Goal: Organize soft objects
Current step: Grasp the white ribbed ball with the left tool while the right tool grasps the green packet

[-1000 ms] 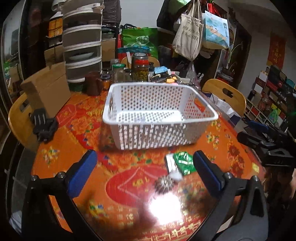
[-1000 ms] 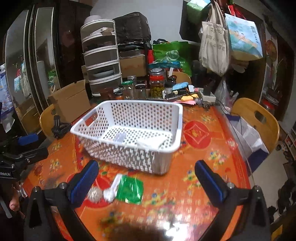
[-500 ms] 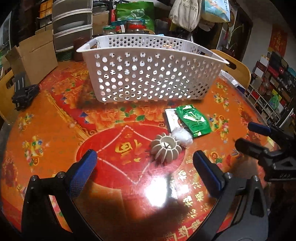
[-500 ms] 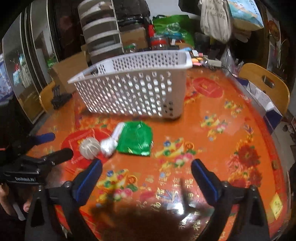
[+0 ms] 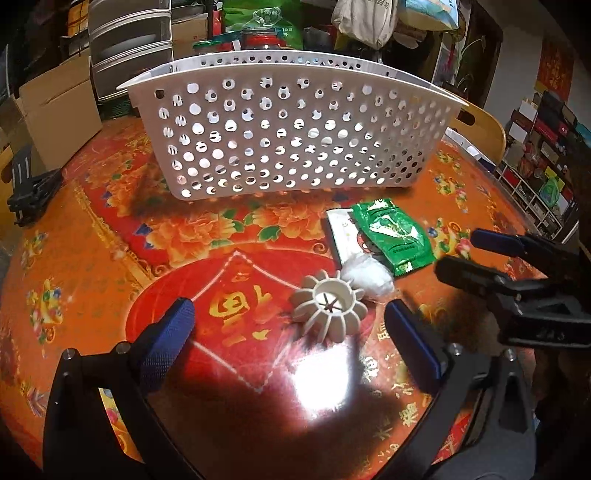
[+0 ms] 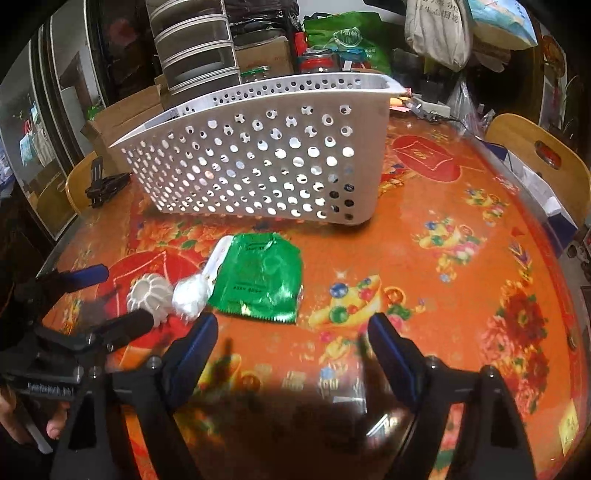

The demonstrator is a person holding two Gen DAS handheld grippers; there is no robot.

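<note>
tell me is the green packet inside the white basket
No, the green packet lies flat on the tablecloth in front of the white basket, outside its wall.

The green packet (image 5: 392,235) covers part of the white card (image 5: 341,232) beneath it, the basket (image 5: 291,136) wall hides whatever lies inside, and glare (image 5: 321,384) washes out the tabletop (image 5: 92,236) print near its front edge — unreadable.

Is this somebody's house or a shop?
Most likely a home dining room: a round table with a red flowered cover, wooden chairs around it, food jars behind a white basket, and tote bags hanging up.
</note>
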